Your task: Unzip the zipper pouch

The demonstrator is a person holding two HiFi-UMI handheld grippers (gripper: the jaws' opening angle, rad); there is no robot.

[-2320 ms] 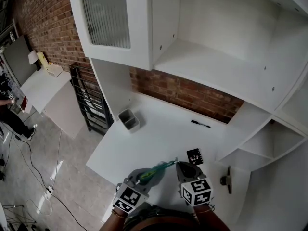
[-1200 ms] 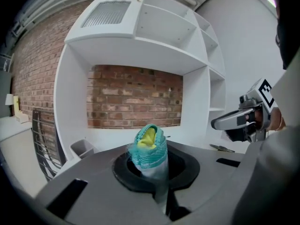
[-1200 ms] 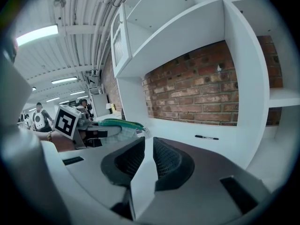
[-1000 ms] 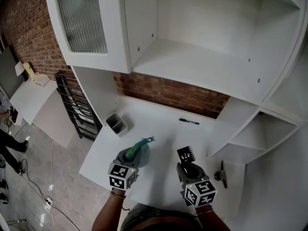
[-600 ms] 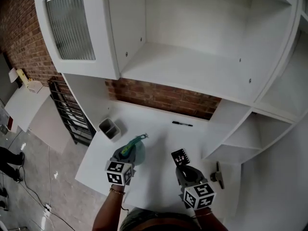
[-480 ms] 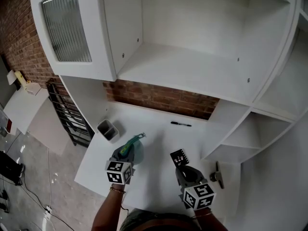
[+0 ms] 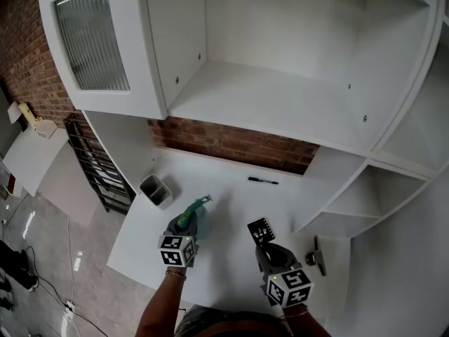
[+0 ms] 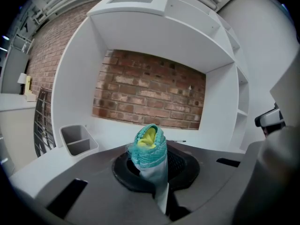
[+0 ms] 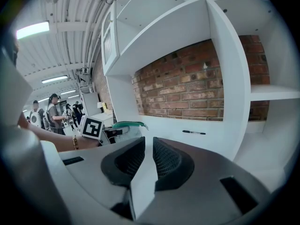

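Note:
The zipper pouch [image 7: 192,215] is teal mesh with yellow showing at its open end [image 8: 148,144]. My left gripper [image 7: 184,226] is shut on its lower part and holds it upright over the white table [image 7: 231,195]. In the left gripper view the pouch rises from between the pads of that gripper [image 8: 157,172]. My right gripper [image 7: 267,248] hangs to the right, well apart from the pouch. Its jaws [image 9: 148,156] stand a narrow slit apart with nothing between them. The right gripper view shows the pouch [image 9: 124,124] off to the left.
A grey two-part holder [image 7: 154,189] stands near the table's left edge, with the floor beyond it. A black pen [image 7: 262,181] lies by the brick back wall. A small black card [image 7: 260,230] lies before the right gripper. A black knob [image 7: 313,257] sits at the right.
The left gripper has carried the pouch leftward, away from the right gripper, and in the last second a little lower and farther back. The right gripper has stayed put.

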